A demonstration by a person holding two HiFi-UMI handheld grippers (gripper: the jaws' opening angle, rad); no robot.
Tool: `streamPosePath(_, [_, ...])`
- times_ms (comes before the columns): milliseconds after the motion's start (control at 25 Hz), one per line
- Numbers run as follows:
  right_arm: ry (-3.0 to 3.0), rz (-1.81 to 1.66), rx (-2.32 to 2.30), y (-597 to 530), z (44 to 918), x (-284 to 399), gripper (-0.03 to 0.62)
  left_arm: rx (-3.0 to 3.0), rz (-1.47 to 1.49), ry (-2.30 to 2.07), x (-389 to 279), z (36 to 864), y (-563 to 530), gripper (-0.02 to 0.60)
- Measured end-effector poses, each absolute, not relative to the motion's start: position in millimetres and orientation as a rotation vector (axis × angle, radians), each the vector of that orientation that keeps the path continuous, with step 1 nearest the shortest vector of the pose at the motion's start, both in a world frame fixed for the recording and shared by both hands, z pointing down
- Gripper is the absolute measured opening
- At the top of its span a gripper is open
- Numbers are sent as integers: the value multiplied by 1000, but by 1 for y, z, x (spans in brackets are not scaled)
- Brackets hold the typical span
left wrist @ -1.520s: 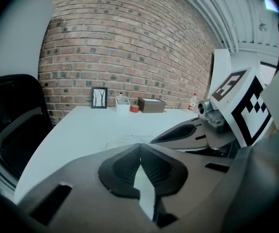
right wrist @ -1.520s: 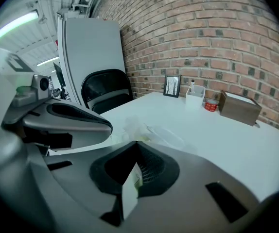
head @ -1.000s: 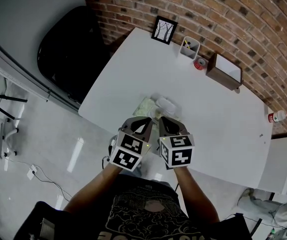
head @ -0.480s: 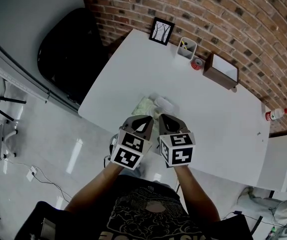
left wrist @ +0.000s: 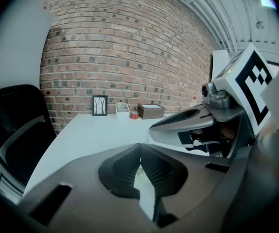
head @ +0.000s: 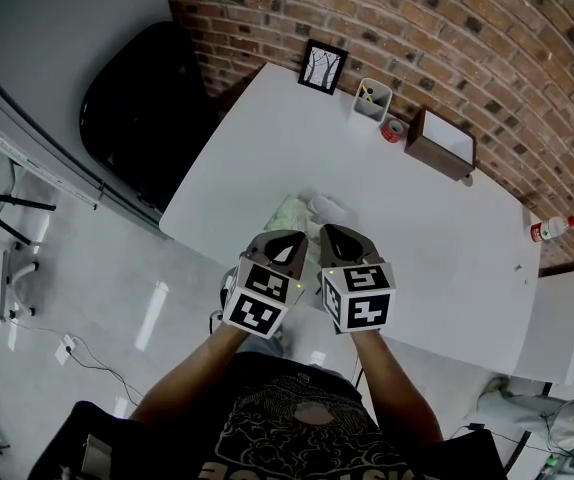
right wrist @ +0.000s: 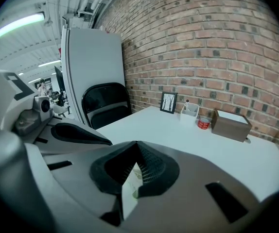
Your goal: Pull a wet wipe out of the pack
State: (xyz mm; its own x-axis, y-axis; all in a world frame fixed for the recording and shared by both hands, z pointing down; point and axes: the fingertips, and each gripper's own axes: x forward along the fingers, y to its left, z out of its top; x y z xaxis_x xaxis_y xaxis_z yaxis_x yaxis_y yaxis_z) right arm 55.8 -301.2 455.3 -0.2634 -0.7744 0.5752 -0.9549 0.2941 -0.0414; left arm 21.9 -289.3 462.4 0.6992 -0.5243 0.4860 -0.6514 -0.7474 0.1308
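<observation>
The wet wipe pack [head: 304, 210], pale green with a white lid, lies near the front edge of the white table [head: 437, 258]. Its near end is hidden under my grippers. The left gripper [head: 289, 239] and the right gripper [head: 335, 231] hover side by side just short of the pack. Both are shut, fingertips touching, with nothing held. In the left gripper view the jaws [left wrist: 140, 148] meet at the tips, and a pale strip shows through the slit below. The right gripper view shows its jaws [right wrist: 136, 145] closed too, with a sliver of the pack [right wrist: 132, 182] visible beneath.
Along the brick wall stand a framed tree picture [head: 324, 66], a white holder [head: 372, 98], a red tape roll [head: 395, 129] and a brown box [head: 445, 145]. A bottle [head: 545, 231] sits at the table's right corner. A black chair [head: 142, 108] stands left of the table.
</observation>
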Motion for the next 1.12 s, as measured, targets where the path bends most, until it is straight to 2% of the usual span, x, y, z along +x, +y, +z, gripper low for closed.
streamPosePath(1120, [-2234, 450, 1584, -284, 406, 57, 15, 2618, 597, -1056, 12, 437, -268, 14])
